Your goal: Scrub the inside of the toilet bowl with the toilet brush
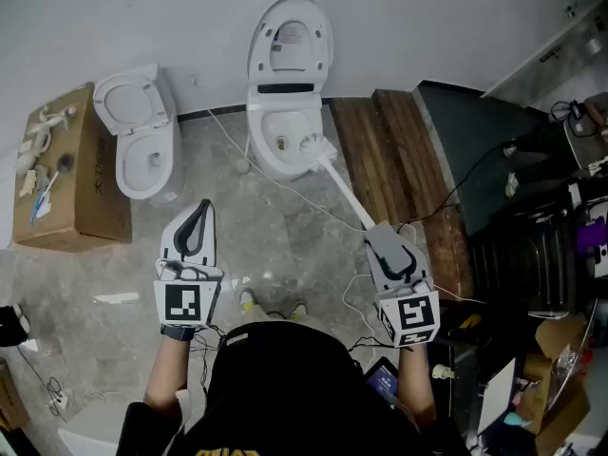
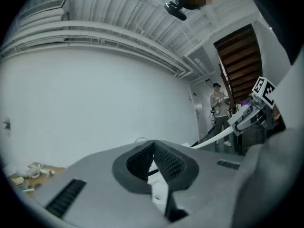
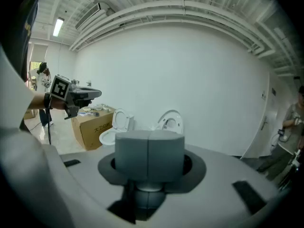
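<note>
Head view, toilet (image 1: 288, 60) with raised lid. The toilet brush (image 1: 342, 184) has its head at the right rim of this toilet's bowl. Its handle slants away from the toilet to the right gripper (image 1: 373, 231), whose jaws are clamped on the handle end. The left gripper (image 1: 201, 209), jaws closed on nothing, hovers in front of the toilet, to its left. A second toilet (image 1: 142, 150) and a cardboard box (image 1: 85, 174) stand left of it.

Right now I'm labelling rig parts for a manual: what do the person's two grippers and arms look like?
The left gripper and right gripper are matching light grey shells with dark ribbed pads. Each has a cube with black-and-white square markers at its rear. Thin white cables run along them. The person wears a black top.
</note>
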Motion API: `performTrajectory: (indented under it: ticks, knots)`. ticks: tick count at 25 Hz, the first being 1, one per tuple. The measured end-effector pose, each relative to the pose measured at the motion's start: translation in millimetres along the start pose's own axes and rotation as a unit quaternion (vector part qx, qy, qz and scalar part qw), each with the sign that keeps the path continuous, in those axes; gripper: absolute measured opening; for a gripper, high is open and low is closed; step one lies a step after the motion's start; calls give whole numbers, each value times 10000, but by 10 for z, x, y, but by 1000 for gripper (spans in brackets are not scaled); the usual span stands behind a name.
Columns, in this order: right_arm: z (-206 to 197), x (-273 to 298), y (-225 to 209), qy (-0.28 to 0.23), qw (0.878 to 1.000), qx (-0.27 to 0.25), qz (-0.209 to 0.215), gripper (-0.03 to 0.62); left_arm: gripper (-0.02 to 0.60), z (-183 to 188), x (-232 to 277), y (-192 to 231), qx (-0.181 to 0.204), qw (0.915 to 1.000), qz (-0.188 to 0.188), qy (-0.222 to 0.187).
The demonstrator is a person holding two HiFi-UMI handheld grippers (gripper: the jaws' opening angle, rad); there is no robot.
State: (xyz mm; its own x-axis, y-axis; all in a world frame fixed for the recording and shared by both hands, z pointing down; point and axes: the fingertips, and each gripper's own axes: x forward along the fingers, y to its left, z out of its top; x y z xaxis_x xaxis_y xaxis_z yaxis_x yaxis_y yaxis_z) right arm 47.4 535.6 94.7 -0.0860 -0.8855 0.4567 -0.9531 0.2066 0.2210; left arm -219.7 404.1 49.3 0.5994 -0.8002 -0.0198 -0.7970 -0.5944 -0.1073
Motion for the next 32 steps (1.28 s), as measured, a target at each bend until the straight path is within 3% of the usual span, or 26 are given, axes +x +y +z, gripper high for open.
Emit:
performTrajectory:
  ticks: [3,8,16,24,27,32]
  knots:
    - [-30,-68,-77,233,9996,-69,-151,149,11,-86,11,-24,-170,9998,-74,-55]
    - [-233,-123,130,662,9958,462,-423,150,11,-597,-100,235,-55,9980,-370,501]
    - [-319,166,76,965,9945,251,-324,149,11,-703,47,411,-273,9988,-80,393]
    - [-511,840,-537,834,9964,82,120,150,11,-692,772,102,-352,9989,91,280]
    - [-479,1131,-848,724,9967,-35,353,149,11,-663,1159,-59,-160,9990,234,353]
    - [-443,1550,-1365,614,9956,-340,620,150,11,-480,1651,-459,-25,9993,43,383]
